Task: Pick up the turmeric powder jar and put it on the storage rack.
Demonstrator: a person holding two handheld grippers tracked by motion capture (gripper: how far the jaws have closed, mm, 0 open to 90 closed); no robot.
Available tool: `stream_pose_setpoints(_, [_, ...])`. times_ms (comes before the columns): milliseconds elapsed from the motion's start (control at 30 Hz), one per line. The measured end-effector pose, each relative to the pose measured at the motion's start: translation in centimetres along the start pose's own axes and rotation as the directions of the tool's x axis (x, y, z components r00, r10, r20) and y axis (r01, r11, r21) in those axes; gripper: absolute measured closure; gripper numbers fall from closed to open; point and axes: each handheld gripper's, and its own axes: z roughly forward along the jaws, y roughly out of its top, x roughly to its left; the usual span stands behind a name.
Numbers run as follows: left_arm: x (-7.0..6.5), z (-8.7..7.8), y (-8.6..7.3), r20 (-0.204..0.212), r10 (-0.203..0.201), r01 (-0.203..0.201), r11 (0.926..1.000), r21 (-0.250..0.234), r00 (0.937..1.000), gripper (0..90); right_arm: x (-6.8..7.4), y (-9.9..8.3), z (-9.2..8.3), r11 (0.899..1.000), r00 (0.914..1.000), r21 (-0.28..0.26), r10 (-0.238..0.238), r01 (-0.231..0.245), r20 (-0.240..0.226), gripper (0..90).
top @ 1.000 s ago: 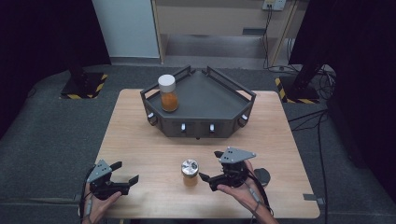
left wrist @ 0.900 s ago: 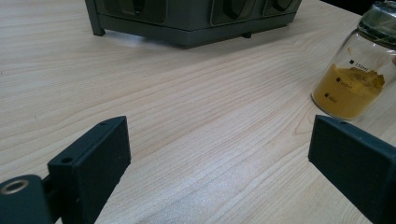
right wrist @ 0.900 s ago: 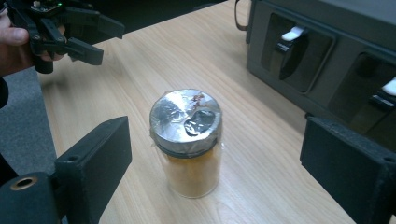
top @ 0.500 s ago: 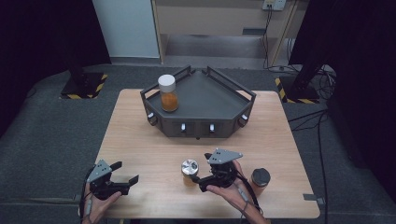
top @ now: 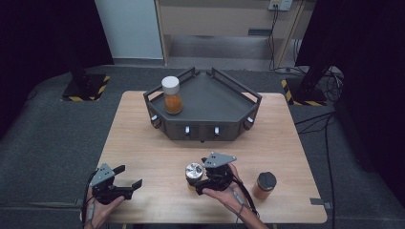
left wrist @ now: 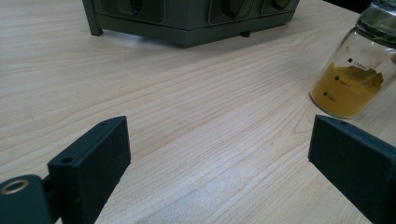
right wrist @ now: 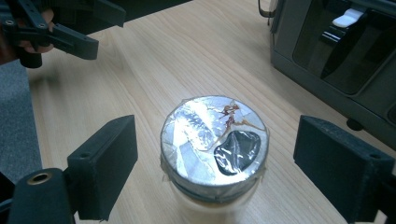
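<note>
Two tools, right tool (top: 204, 183) moved leftward, narrowing yet unpressed around foil-topped jar (top: 194, 172), left tool (top: 128, 177) spread, unmoved

Light fell evenly from overhead on the pale table (top: 143, 143), while the room's edges stayed dark. Glare flashed off the jar's foil seal (right wrist: 210, 126); the high view looked soft.

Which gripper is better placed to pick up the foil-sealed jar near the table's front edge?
Right. The right gripper already straddles the foil-sealed jar, its jaws just closing but with gaps on both sides. The left gripper sits apart at the table's left, jaws open over bare wood.
</note>
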Motion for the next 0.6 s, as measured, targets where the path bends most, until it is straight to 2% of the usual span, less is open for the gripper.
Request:
stream_pose_setpoints(367, [0.0, 0.0, 0.0, 0.0, 0.0, 0.0, 1.0, 0.0, 1.0, 4.7, 0.1, -0.4, 2.1, 1.0, 1.0, 0.014, -0.008, 0.008, 0.005, 22.7])
stream_pose_setpoints(500, [0.0, 0.0, 0.0, 0.0, 0.001, -0.001, 1.0, 0.0, 1.0, 4.7, 0.0, -0.5, 2.5, 1.0, 0.9999, 0.023, -0.016, 0.016, 0.003, 30.4])
stream_pose_setpoints(567, [0.0, 0.0, 0.0, 0.0, 0.002, -0.002, 1.0, 0.0, 1.0, 4.7, -0.1, -0.8, 2.4, 1.0, 1.0, 0.011, -0.009, 0.009, -0.004, 32.6])
stream_pose_setpoints(600, [0.0, 0.0, 0.0, 0.001, 0.002, -0.002, 1.0, 0.0, 1.0, 4.7, 0.1, -0.8, 2.4, 1.0, 0.9998, 0.01, -0.022, 0.022, 0.002, 33.4])
